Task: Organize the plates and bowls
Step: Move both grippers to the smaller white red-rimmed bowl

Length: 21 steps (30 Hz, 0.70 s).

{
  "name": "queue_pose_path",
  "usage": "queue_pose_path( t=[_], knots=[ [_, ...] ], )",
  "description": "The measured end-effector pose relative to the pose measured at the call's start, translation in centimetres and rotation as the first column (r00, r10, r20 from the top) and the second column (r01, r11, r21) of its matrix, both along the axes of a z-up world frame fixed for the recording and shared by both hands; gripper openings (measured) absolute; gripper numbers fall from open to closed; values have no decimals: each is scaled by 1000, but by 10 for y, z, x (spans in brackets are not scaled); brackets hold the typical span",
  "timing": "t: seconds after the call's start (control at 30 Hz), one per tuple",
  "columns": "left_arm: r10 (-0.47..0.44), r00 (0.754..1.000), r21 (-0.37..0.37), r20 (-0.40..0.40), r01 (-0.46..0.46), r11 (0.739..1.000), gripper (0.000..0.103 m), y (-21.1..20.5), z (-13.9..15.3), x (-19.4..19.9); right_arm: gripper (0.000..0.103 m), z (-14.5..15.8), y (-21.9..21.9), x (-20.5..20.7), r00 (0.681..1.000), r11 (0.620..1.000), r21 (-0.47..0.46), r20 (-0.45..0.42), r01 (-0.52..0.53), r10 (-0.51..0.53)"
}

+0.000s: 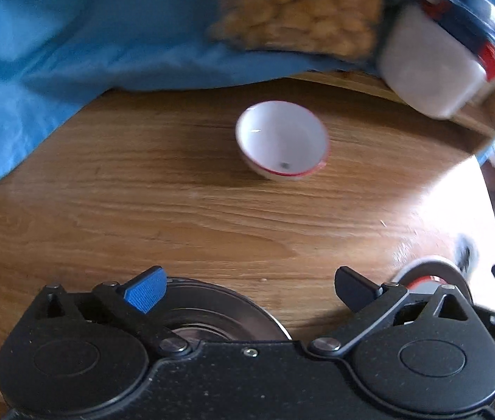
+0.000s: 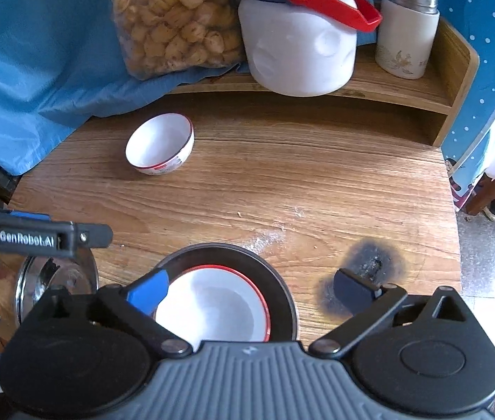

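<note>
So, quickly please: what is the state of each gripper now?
Left gripper: open, holding nothing.
Right gripper: open, holding nothing.

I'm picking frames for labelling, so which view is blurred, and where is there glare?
Left wrist view: the snack bag and white jug are motion-smeared, and glare washes out the table at right. Right wrist view: sharp throughout, fisheye-bent at the edges, with only mild sheen beside the white bowl.

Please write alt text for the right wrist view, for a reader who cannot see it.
The open right gripper hangs over a white bowl sitting in a dark plate on a wooden table. Another white bowl stands farther back.
</note>
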<state>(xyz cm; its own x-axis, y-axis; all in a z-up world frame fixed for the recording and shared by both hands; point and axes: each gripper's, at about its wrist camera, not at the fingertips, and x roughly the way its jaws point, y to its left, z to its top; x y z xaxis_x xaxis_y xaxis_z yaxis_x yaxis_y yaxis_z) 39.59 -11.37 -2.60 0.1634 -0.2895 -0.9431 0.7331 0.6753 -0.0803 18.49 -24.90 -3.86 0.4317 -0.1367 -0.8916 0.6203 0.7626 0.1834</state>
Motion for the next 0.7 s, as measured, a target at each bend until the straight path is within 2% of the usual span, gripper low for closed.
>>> queue_pose_path(
  t=[0.1,0.33,0.53,0.7],
  knots=[
    [57,998,-12,-26,-57,998,102,8,-6,14,102,-4,1,8,1000,1000,-3,-24,9,-9],
    [107,994,-5,0,-107,994,102,10,-13,45,102,-10,0,21,997,998,0,-57,57,-57],
    [100,994,-10,34,-100,995,102,2,-18,67,102,-11,-7,32,991,993,-11,-65,118,-119],
    [70,997,-19,37,-69,997,102,-10,-21,81,103,-13,-11,47,988,992,-21,-94,123,-124]
  ],
)
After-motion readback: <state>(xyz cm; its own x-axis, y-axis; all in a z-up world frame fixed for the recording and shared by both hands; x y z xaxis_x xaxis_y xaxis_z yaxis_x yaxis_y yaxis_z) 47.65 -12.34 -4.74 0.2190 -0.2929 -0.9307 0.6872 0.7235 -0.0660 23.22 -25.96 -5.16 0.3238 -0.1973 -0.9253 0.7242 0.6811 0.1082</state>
